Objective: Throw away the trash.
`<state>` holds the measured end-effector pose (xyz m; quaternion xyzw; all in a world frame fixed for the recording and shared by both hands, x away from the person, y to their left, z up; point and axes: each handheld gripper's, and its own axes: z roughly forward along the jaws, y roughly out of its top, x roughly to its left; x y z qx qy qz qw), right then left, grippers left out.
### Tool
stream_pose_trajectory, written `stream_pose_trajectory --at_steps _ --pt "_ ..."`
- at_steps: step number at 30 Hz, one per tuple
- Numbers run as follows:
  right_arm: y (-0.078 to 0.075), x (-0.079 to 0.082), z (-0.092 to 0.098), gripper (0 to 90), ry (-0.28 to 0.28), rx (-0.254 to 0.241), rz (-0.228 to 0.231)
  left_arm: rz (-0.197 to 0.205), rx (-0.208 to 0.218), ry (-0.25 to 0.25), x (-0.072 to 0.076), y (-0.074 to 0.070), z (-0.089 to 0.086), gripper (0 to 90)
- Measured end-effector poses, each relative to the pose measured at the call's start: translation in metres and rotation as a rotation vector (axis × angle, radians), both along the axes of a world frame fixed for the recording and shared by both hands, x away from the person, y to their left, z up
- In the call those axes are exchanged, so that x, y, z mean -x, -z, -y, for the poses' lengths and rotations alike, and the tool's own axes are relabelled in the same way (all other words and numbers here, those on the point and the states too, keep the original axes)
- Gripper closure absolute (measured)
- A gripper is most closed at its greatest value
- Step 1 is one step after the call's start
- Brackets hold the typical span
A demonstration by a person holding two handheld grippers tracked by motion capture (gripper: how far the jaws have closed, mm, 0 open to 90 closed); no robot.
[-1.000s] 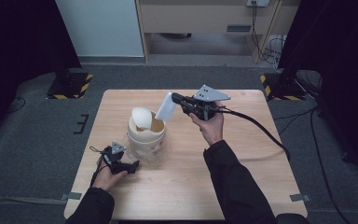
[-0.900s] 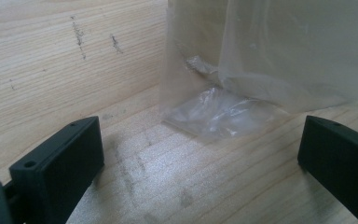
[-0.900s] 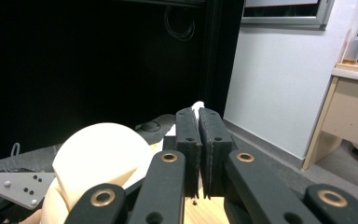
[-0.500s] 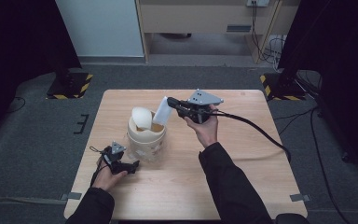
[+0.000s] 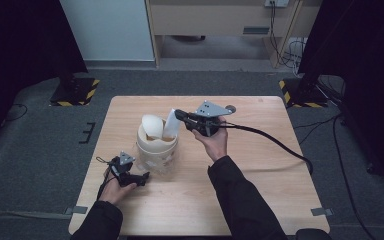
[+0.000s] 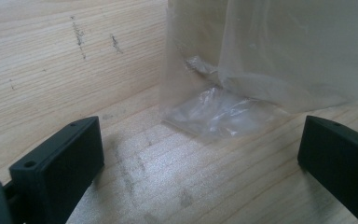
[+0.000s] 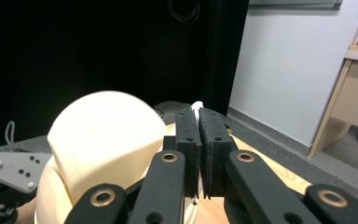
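The right tongs (image 5: 179, 114) are pressed together, pinching a thin white sheet (image 5: 171, 124) that hangs just beneath them over the cream, rounded plastic container wrapped in clear film (image 5: 156, 147). The left tongs (image 5: 142, 177) rest spread on the wooden bench (image 5: 260, 200), just beside the container's base. With so narrow a pinch, the sheet could slip free or snag the rim, and the unheld container might tip.

A tub (image 5: 156, 150) stands on the table (image 5: 260, 200), left of centre. A rounded piece (image 5: 153, 125) rests in the tub's top. A sheet (image 5: 171, 123) rises just right of it. A clear bag (image 6: 223, 112) lies before the tub's base.
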<state>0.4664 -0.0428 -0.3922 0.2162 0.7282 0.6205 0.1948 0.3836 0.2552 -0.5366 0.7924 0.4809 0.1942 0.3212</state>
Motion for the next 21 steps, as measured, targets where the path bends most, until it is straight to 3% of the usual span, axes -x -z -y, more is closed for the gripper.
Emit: stream_pose_trajectory --at_steps 8,14,16,21 --pt "0.012 0.003 -0.007 87.4 -0.017 0.032 -0.032 0.0 0.0 0.0 0.0 0.0 0.0 0.0" --pt "0.022 0.004 -0.013 86.1 -0.049 0.073 -0.087 0.0 0.0 0.0 0.0 0.0 0.0 0.0" --pt "0.024 0.004 -0.014 80.8 -0.064 0.092 -0.11 0.0 0.0 0.0 0.0 0.0 0.0 0.0" --pt "0.021 0.003 -0.011 70.4 -0.064 0.076 -0.109 0.0 0.0 0.0 0.0 0.0 0.0 0.0"
